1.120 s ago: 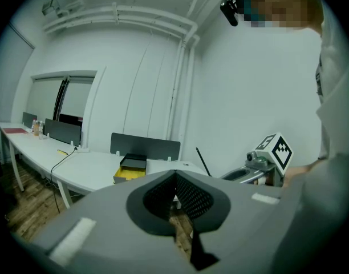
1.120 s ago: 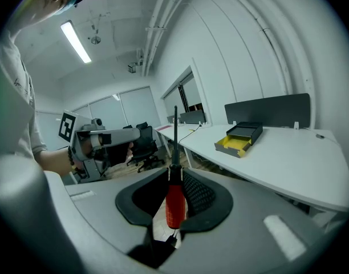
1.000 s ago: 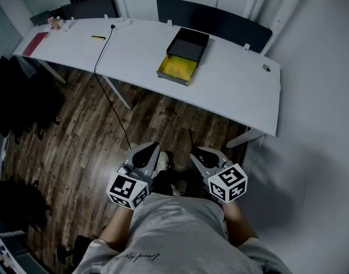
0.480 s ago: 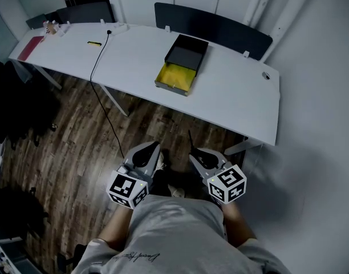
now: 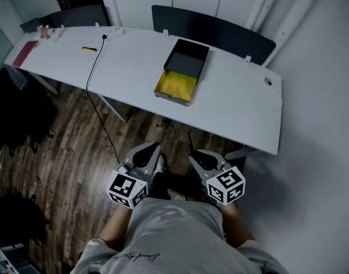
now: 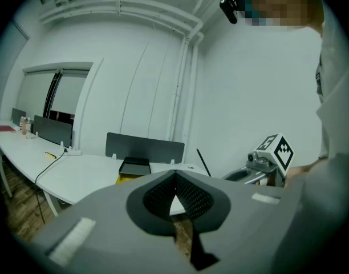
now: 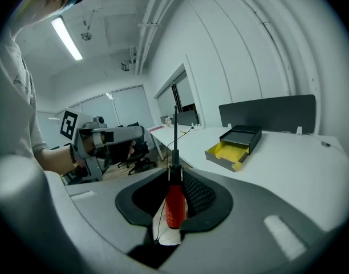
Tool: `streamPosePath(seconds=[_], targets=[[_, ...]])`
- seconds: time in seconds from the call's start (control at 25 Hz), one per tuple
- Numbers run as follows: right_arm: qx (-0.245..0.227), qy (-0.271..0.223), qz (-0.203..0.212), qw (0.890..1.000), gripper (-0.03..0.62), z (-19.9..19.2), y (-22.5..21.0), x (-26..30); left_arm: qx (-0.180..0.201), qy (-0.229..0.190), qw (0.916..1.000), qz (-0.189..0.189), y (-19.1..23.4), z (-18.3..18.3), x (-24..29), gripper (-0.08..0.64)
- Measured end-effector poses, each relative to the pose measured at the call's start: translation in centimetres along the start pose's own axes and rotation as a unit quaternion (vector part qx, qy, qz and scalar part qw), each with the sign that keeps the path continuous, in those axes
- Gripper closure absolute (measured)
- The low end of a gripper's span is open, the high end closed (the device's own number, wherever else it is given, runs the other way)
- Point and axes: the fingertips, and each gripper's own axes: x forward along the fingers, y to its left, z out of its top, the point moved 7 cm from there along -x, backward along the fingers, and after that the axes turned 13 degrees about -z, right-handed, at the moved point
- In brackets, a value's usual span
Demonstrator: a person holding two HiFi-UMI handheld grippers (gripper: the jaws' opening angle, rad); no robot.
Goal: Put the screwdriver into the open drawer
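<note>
Head view: the right gripper [image 5: 199, 156] and left gripper [image 5: 146, 151] are held low in front of the person's body over the wood floor. The screwdriver [image 5: 191, 141] shows only as a thin dark shaft that sticks up-forward from the right one. The drawer [image 5: 175, 86], yellow-lined and pulled out of a black case [image 5: 187, 55], sits on the white desk [image 5: 237, 110] well ahead and slightly left of both grippers. It looks empty. Left gripper view: jaws pressed together at the tips, nothing between them, with the case far ahead. Right gripper view: jaws pinch the screwdriver's red handle [image 7: 174, 203], shaft standing up along the jaw line and tip pointing away. The drawer [image 7: 230, 151] lies ahead-right with its open end toward the gripper. My call: the right hand carries, and a long forward reach is needed.
</note>
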Motion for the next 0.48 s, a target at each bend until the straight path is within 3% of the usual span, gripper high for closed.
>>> streamPosePath(seconds=[0.48], targets=[[-0.002,-0.005,-0.017,1.0,0.499,4.3,-3.1,6.4,-0.002,0.004,0.9999,-0.01,7.1,2.1,4.5,0.56]])
